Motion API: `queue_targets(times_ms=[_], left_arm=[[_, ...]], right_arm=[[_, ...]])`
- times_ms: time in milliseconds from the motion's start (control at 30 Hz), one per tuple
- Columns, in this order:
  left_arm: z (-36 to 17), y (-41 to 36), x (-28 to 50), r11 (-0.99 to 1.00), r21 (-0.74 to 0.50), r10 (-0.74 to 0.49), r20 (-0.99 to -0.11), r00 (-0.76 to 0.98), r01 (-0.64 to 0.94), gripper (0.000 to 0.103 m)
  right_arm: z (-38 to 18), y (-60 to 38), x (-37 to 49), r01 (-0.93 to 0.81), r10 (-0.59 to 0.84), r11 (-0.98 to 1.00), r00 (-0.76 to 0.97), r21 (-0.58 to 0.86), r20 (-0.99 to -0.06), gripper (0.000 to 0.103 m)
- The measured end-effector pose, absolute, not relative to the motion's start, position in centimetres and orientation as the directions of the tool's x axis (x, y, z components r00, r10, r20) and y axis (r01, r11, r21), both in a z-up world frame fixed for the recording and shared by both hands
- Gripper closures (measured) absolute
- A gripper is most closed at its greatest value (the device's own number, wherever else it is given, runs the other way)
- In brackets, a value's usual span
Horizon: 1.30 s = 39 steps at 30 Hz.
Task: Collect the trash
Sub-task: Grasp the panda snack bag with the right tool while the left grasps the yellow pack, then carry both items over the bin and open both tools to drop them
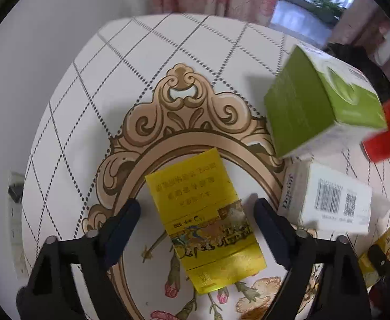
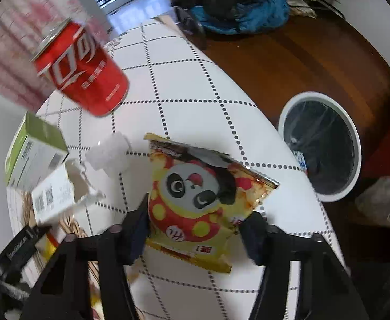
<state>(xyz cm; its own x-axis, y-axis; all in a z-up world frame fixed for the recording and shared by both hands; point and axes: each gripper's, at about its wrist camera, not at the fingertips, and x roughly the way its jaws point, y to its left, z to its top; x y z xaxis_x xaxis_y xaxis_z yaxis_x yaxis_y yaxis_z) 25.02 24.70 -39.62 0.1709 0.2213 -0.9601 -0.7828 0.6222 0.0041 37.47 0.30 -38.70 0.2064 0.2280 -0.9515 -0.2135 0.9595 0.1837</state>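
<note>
A flat yellow packet [image 1: 205, 218] lies on the round table [image 1: 168, 42], and my left gripper [image 1: 197, 206] stands open, with one finger on each side of it, not touching. In the right wrist view a yellow and red snack bag with a panda face [image 2: 202, 197] sits between the fingers of my right gripper [image 2: 196, 221], which press on both its side edges. A green box [image 1: 320, 101], a white barcode box [image 1: 328, 200] and a red soda can [image 1: 389, 130] lie to the right of the packet. A crumpled white tissue [image 2: 109, 154] rests beside the bag.
A round white bin with a black liner [image 2: 330, 194] stands on the brown floor right of the table edge [image 2: 288, 144]. The red can [image 2: 80, 72], green box [image 2: 32, 149] and torn white box [image 2: 53, 197] crowd the left. A blue bundle [image 2: 248, 13] lies on the floor beyond.
</note>
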Motion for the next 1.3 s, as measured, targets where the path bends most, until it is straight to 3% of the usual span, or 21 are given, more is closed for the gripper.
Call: queue_targets(times_ms=[33,67,233,467,500,533,600,867,900,1000,1300], left_arm=[[-39.5,24.2,24.8,0.641,0.006,0.23,-0.955,0.185,-0.767,0.036],[-39.3,23.8,24.5,0.658,0.014,0.236,-0.953,0.188,-0.753,0.039],[-38.6,22.5,21.6,0.714,0.062,0.243,-0.956,0.164,-0.697,0.042],[-38.9,17.5,12.9,0.746,0.008,0.162,-0.972,0.17,-0.666,0.042],[-39.3,17.1,12.1,0.745,-0.002,0.148,-0.975,0.168,-0.667,0.042],[-39.3,16.6,11.6,0.747,0.012,0.172,-0.969,0.175,-0.664,0.04],[-39.2,16.1,10.8,0.736,0.0,0.168,-0.969,0.183,-0.677,0.04],[-39.4,16.6,10.9,0.711,-0.001,0.173,-0.969,0.177,-0.703,0.039],[-39.5,16.9,11.6,0.711,-0.002,0.174,-0.968,0.179,-0.703,0.04],[-39.5,17.3,12.2,0.711,-0.003,0.177,-0.967,0.184,-0.703,0.041],[-38.5,17.4,10.9,0.703,-0.006,0.189,-0.962,0.195,-0.711,0.045]], right_arm=[[-38.6,0.0,37.2,-0.244,0.229,0.953,0.187,0.181,-0.955,0.047],[-38.4,-0.4,37.1,-0.264,0.23,0.948,0.179,0.179,-0.956,0.047],[-38.1,-2.6,34.6,-0.372,0.24,0.909,0.104,0.186,-0.965,0.048],[-38.6,-4.1,28.2,-0.522,0.204,0.835,-0.004,0.176,-0.979,0.047],[-38.9,-4.1,27.8,-0.517,0.201,0.838,-0.001,0.172,-0.98,0.041],[-38.9,-4.1,27.5,-0.514,0.198,0.841,0.007,0.166,-0.98,0.026],[-39.0,-4.5,26.9,-0.492,0.218,0.854,0.044,0.168,-0.975,0.017],[-39.2,-5.6,25.6,-0.378,0.242,0.907,0.111,0.184,-0.964,0.017],[-39.2,-5.4,25.7,-0.369,0.24,0.912,0.124,0.18,-0.963,0.019],[-38.6,-5.3,25.1,-0.359,0.211,0.924,0.19,0.132,-0.959,0.05],[-38.3,-5.7,24.6,-0.386,0.212,0.916,0.229,0.111,-0.95,0.056]])
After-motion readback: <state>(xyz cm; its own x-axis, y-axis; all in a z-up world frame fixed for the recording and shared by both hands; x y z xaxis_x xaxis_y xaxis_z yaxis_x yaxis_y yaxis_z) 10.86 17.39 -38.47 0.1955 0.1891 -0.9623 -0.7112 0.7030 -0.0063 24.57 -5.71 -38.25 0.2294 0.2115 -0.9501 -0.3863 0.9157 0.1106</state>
